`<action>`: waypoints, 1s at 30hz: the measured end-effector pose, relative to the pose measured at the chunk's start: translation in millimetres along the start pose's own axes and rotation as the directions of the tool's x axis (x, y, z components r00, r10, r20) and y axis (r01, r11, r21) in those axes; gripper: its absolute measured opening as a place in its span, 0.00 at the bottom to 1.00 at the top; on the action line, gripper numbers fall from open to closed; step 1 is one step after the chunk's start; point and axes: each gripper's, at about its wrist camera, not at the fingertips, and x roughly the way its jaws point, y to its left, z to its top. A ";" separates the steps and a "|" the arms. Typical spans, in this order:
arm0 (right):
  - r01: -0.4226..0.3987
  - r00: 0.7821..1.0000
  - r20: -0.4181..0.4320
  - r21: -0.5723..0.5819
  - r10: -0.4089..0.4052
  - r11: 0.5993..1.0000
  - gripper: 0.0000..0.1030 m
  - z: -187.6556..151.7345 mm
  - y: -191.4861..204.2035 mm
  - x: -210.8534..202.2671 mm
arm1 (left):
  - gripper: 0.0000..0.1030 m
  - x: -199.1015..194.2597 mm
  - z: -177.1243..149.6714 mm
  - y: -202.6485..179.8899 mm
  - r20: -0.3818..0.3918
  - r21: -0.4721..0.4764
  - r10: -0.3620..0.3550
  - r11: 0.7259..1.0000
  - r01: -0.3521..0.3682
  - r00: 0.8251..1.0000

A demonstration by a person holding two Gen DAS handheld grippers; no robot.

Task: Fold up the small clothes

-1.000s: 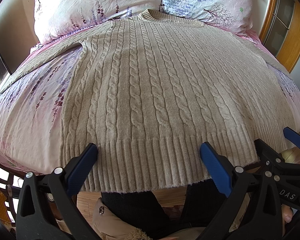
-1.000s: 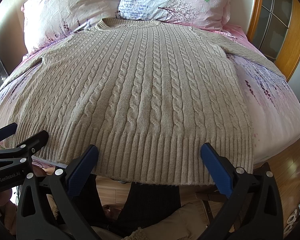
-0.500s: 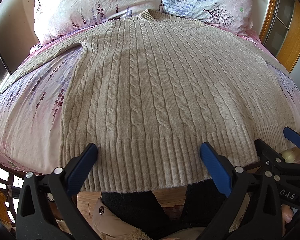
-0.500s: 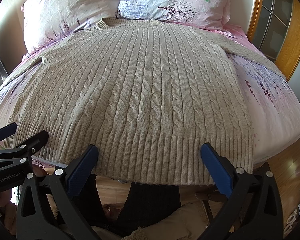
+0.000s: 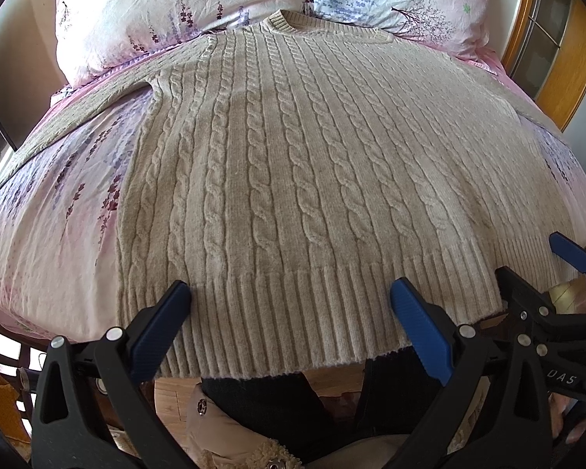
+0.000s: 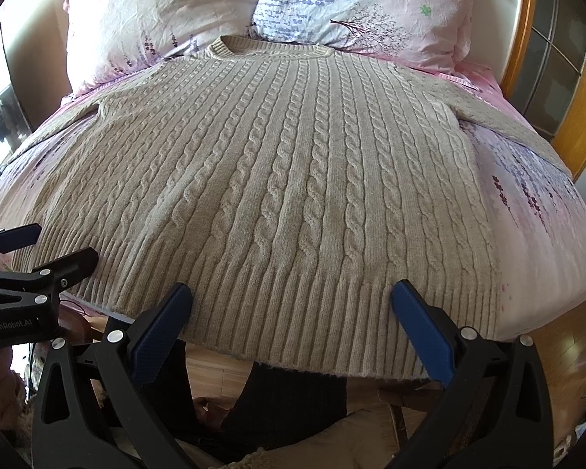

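A beige cable-knit sweater [image 5: 312,164] lies flat and face up on the bed, collar toward the pillows, ribbed hem at the near edge; it also shows in the right wrist view [image 6: 293,195]. Both sleeves are spread out to the sides. My left gripper [image 5: 289,312] is open and empty, hovering over the left part of the hem. My right gripper [image 6: 291,308] is open and empty over the right part of the hem. Each gripper shows at the edge of the other's view: the right one [image 5: 535,265] and the left one [image 6: 54,250].
Two floral pillows [image 5: 168,4] [image 6: 363,8] lie at the head of the bed. The pink floral sheet [image 5: 50,211] shows around the sweater. A wooden-framed door [image 6: 558,62] stands at the right. The person's legs and wooden floor [image 6: 215,367] are below the bed edge.
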 end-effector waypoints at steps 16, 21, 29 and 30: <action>-0.133 0.991 0.048 0.131 0.128 0.982 0.90 52.6 -76.2 6.7 | 0.98 10.9 65.6 23.1 0.081 0.002 -0.001 1.000 0.001 0.997; -0.117 0.992 0.103 0.452 0.078 0.884 0.73 99.6 -178.5 16.1 | 0.98 12.9 97.7 36.8 0.147 -0.004 -0.082 0.997 0.083 0.986; -0.042 0.997 0.068 0.824 -0.025 0.566 0.46 115.2 -314.7 59.1 | 0.98 14.8 132.1 51.9 0.259 -0.022 -0.195 0.978 0.208 0.946; -0.035 0.998 0.060 0.847 -0.030 0.530 0.46 113.0 -324.9 64.3 | 0.98 15.8 135.6 53.1 0.260 -0.021 -0.195 0.978 0.208 0.946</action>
